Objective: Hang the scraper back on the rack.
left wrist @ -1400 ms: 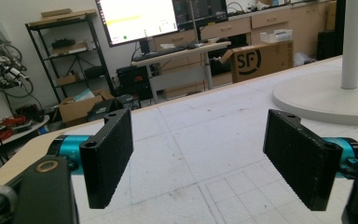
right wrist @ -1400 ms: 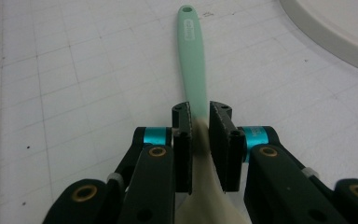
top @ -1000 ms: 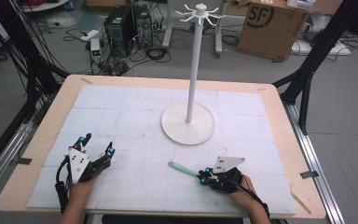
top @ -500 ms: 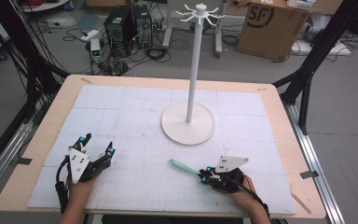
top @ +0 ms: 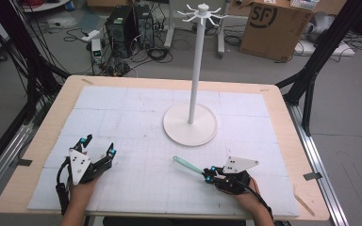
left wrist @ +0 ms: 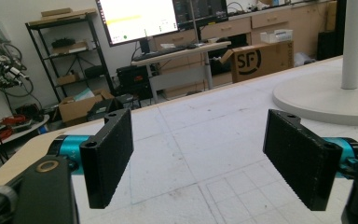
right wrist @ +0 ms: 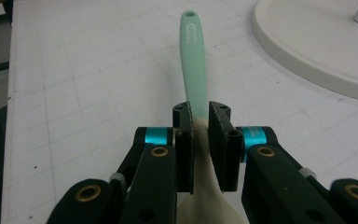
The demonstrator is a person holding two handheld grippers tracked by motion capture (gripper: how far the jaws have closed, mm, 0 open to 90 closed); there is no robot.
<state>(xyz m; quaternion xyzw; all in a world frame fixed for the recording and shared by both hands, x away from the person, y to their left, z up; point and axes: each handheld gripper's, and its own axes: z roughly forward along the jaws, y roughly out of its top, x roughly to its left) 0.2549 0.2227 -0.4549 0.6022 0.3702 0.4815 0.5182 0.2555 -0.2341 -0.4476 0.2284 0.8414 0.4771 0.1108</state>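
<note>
Left gripper (top: 97, 147) rests low at the near-left of the white gridded foam-covered surface (top: 136, 113), black fingers (left wrist: 109, 156) set wide apart with nothing between them, just bare mat ahead in the left gripper view; it is idle and well apart from the action. Moving right: a mint-green plastic spatula with a cream silicone blade (top: 187, 165) sits just in front of the white round base of the tall white hook stand (top: 190, 125), handle pointing up-left toward that base, not touching it. Right gripper (top: 208, 175) at the near-right has its fingers (right wrist: 220, 140) clamped on the spatula at the neck, where the green handle (right wrist: 193, 56) meets the cream blade (right wrist: 205, 186); the hole at the handle tip is free and faces away from the hand. Judgement: the step in hand looks like carrying the spatula to hang it from one of the hooks at the stand's top (top: 201, 11). To do it well, keep the clamp firm since the blade side is soft and could slip, lift straight up before travelling so the handle clears the base, then tilt so the hole end leads. Approach a hook from the outside and thread the hole slowly; the pole is thin and a knock could wobble it. Left gripper could steady the base if needed.
</note>
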